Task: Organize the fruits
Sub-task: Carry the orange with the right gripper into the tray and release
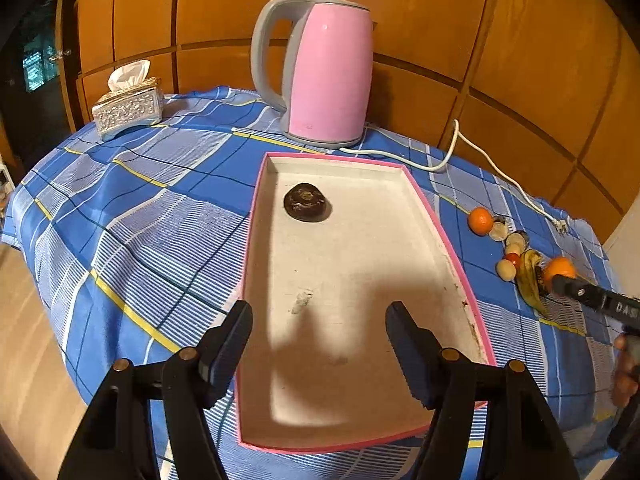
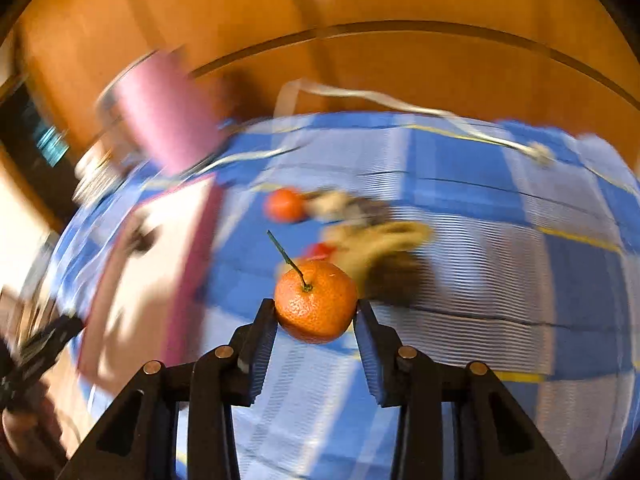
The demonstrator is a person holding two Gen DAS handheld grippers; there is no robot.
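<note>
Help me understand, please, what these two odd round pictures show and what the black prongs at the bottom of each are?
There is no robot: a person holds a two-finger gripper in each hand, each carrying a wide-angle camera looking along its fingers, hence the curved view. The black prongs are those fingers.

The left camera's picture shows the left gripper open and empty above a pink-rimmed tray, which holds one dark round fruit. The tray lies on a blue checked tablecloth, with a pink kettle, a tissue box and a small heap of fruit nearby.

The right camera's picture, blurred by motion, shows the right gripper shut on a stemmed orange mandarin, raised off the cloth.
</note>
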